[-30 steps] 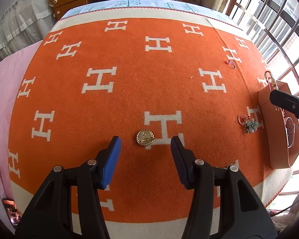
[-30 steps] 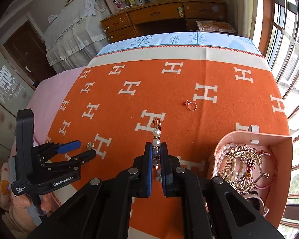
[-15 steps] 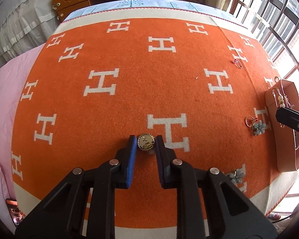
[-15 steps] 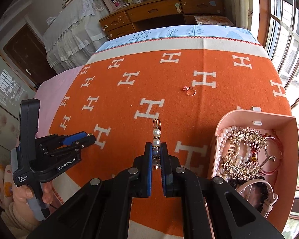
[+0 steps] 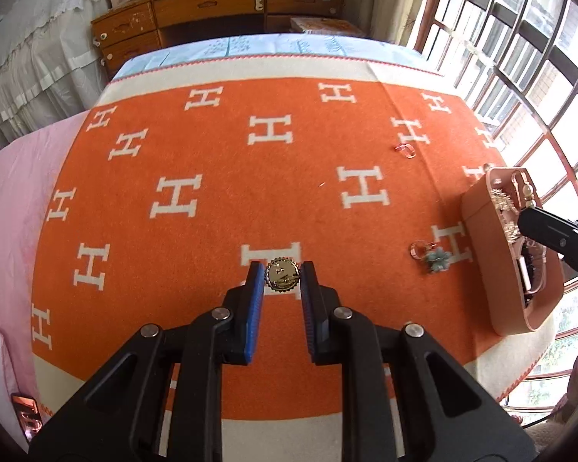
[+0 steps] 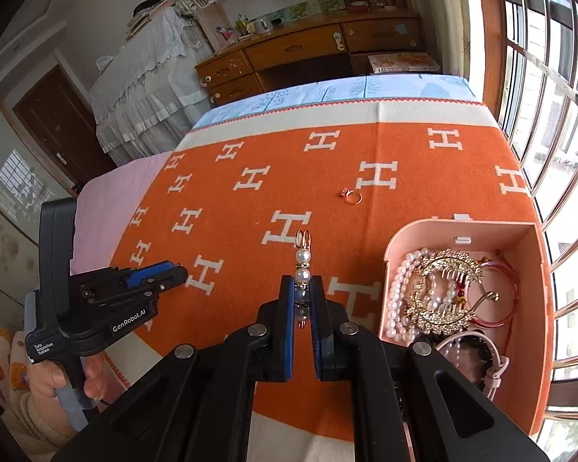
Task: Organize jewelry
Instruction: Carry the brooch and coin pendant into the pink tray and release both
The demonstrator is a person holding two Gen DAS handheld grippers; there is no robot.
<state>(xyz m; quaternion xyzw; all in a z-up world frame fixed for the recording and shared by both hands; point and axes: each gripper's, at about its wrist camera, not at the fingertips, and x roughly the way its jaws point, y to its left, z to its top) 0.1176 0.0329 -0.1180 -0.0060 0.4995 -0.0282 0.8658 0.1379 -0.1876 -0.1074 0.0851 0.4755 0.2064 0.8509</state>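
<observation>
Two grippers in view. Left gripper (image 5: 282,278) narrowed onto one round gold brooch (image 5: 283,279), pads touching its scalloped edge on both sides, brooch lifted or resting on the orange blanket (image 5: 212,231) — cannot tell which. Right gripper (image 6: 301,296) clamped on one pearl hair clip (image 6: 302,265), three pearls showing above the pads, gold loop at the tip, held just left of one pink jewelry box (image 6: 462,227). Inside the box: one pearl strand (image 6: 395,300), one gold comb (image 6: 443,288), red bangles (image 6: 501,296), one pale watch strap (image 6: 489,365). Loose on the blanket: one gold ring with a pink stone (image 6: 352,196) far out, one blue flower piece with a ring (image 5: 431,256) near the box.
</observation>
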